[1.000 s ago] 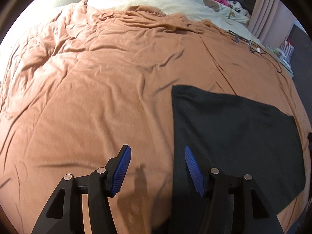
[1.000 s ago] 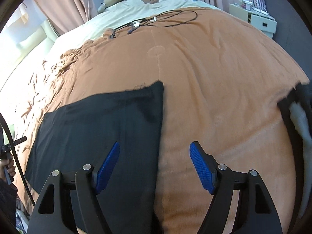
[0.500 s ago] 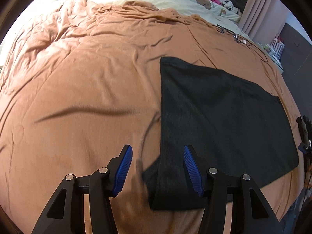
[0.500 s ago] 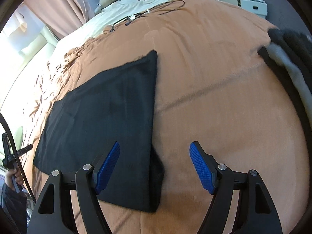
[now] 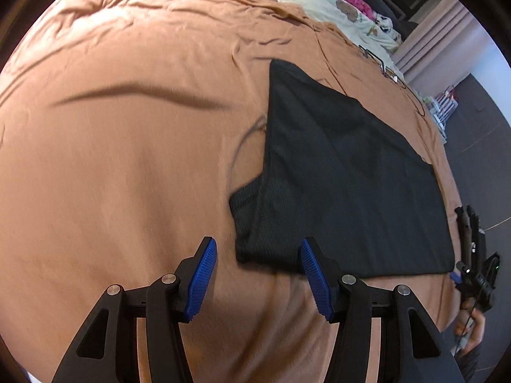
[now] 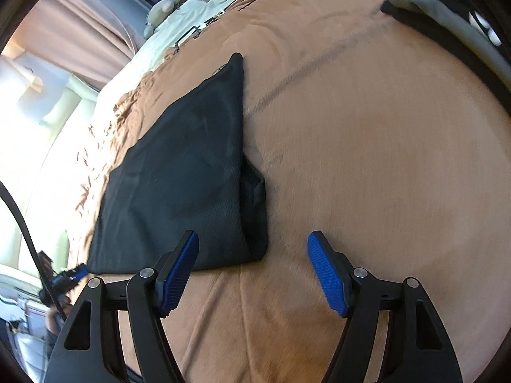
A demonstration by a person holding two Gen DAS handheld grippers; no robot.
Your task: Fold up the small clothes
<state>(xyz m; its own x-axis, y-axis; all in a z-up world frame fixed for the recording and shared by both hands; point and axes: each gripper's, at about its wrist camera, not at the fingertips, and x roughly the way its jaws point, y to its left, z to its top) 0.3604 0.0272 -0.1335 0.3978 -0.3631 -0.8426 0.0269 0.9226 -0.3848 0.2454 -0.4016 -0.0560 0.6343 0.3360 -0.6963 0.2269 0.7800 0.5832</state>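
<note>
A black garment [image 5: 345, 185] lies flat on the tan bedspread [image 5: 127, 166], partly folded, with a short sleeve sticking out at its near left corner. My left gripper [image 5: 257, 276] hovers open just short of that corner, nothing between its blue pads. In the right wrist view the same black garment [image 6: 185, 178] spreads to the left, its other sleeve showing at the near right corner. Open and empty, my right gripper [image 6: 252, 274] hangs in front of this corner, slightly to its right.
A pile of dark and grey clothes [image 6: 447, 9] lies at the far right of the bed. Cables [image 5: 383, 67] run across the bedspread beyond the garment. Cream bedding with soft toys [image 6: 166, 9] lies at the head. A hand holding the other gripper [image 5: 472, 274] shows at the right edge.
Both grippers have pulled back toward the near edge of the bed, so the garment's near hem and sleeves have come into view. Both stayed open.
</note>
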